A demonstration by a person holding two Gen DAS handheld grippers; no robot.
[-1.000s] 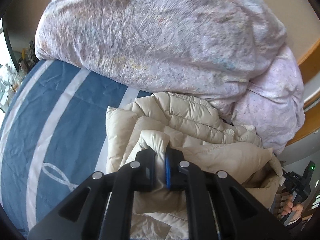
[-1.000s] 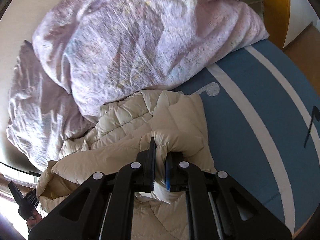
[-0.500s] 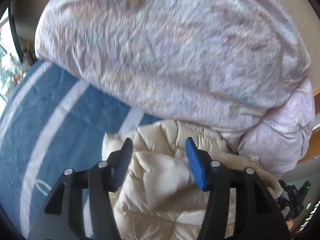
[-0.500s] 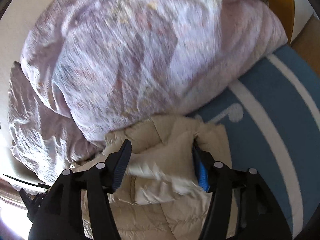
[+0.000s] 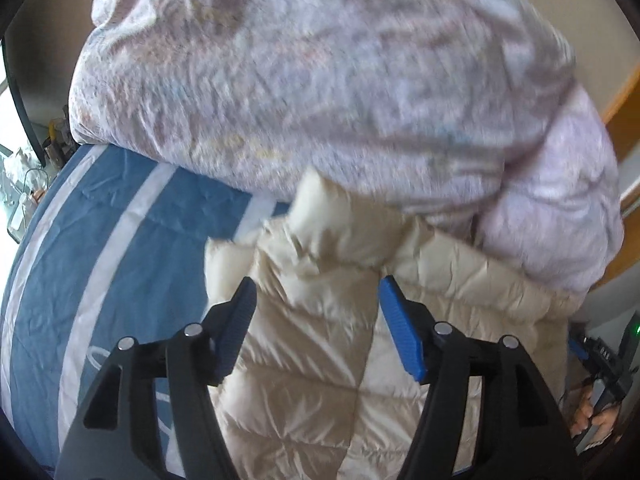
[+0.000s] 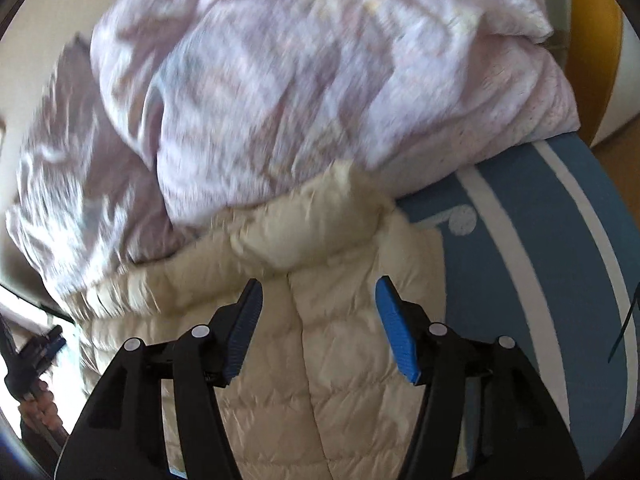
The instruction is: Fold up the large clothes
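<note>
While both of my grippers hang over the cream puffer jacket (image 5: pixel 320 352), neither has hold of it. My left gripper (image 5: pixel 316 304) has just been opening; its blue pads (image 5: pixel 402 340) stand apart with quilted fabric showing between them but pressing on neither. My right gripper (image 6: pixel 318 304) is likewise released, its jaws spread above the jacket's centre seam, nothing clamped.

I take the jacket as my landmark. It lies spread on the blue bedcover with white stripes (image 5: pixel 100 248), which shows to the jacket's left in the left wrist view and to its right in the right wrist view. Beyond the jacket's collar (image 6: pixel 316 220), a bulky lilac duvet (image 5: pixel 320 80) is heaped, its lower edge touching and partly overlapping the collar end.

Past the jacket's right edge in the left wrist view I see my other gripper in a hand (image 5: pixel 596 412); the picture is blurred there.
</note>
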